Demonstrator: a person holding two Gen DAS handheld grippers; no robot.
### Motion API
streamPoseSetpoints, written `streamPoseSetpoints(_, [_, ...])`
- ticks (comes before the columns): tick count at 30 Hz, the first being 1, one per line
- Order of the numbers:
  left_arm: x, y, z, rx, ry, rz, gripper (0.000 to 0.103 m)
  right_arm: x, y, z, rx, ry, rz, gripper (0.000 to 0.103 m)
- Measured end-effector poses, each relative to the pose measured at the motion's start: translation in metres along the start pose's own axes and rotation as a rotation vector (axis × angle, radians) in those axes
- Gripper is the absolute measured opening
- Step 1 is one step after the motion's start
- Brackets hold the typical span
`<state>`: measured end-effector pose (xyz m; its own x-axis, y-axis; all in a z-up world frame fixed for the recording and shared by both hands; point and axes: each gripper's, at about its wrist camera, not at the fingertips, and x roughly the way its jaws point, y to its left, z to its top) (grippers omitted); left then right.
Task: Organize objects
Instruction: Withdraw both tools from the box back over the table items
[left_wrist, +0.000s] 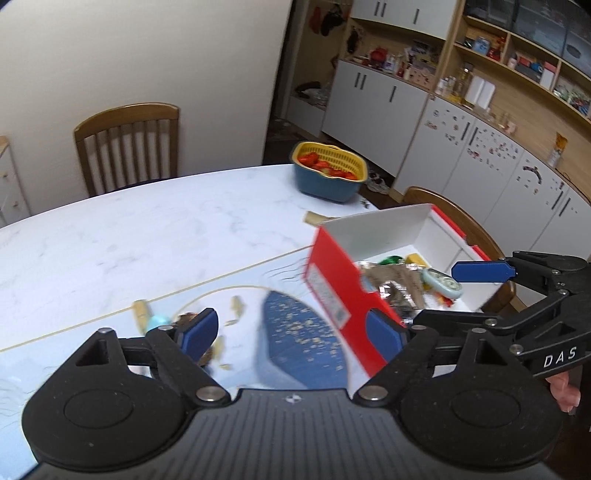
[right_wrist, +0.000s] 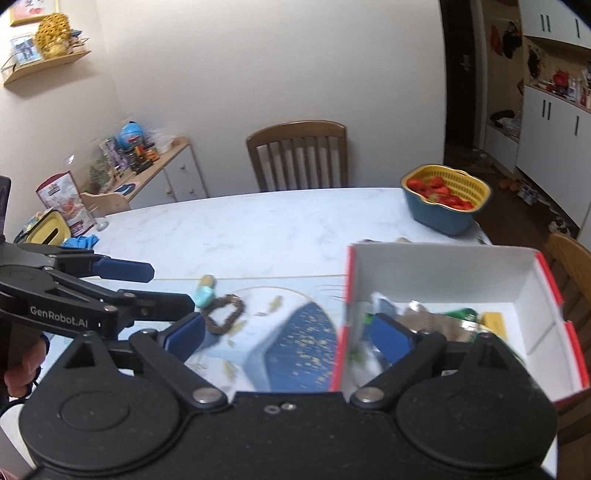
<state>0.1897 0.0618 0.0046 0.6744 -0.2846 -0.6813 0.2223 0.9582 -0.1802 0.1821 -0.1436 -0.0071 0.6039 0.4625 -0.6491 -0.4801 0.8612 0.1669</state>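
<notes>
A red box (left_wrist: 332, 288) with white inner walls (right_wrist: 443, 273) stands open at the right of the marble table (left_wrist: 147, 229). It holds several items: foil wrappers (left_wrist: 391, 284), a pale teal round thing (left_wrist: 443, 286) and a yellow block (right_wrist: 493, 318). A brown bead bracelet (right_wrist: 223, 314) and a small light-blue piece with a tan end (right_wrist: 205, 291) lie on the table left of the box. My left gripper (left_wrist: 291, 317) hangs open above the mat, nothing between its pads. My right gripper (right_wrist: 288, 328) is open over the box's left wall, also empty.
A mat with a blue patch (left_wrist: 303, 332) lies under both grippers. A blue basket with a yellow strainer of strawberries (right_wrist: 443, 199) sits at the far right corner. Wooden chairs (right_wrist: 299, 155) stand behind and right of the table. A blue glove (right_wrist: 79, 242) lies at the far left.
</notes>
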Motion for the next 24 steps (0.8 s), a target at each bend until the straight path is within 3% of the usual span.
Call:
streamPoseSetpoints(5, [-0.009,0.030,-0.006,-0.028,-0.010,0.017,0.090,0.017,0.027,0.003,-0.025,0.018,0.003,0.096])
streamPoseSetpoints(8, [-0.011,0.046,-0.009,-0.045,-0.020,0.028,0.103,0.027,0.041,0.004,-0.039,0.029,0.003,0.096])
streamPoseSetpoints(24, [-0.011,0.131,-0.037,-0.129,-0.026,0.101,0.103,0.072,0.080,0.008,-0.098,0.027,-0.032,0.099])
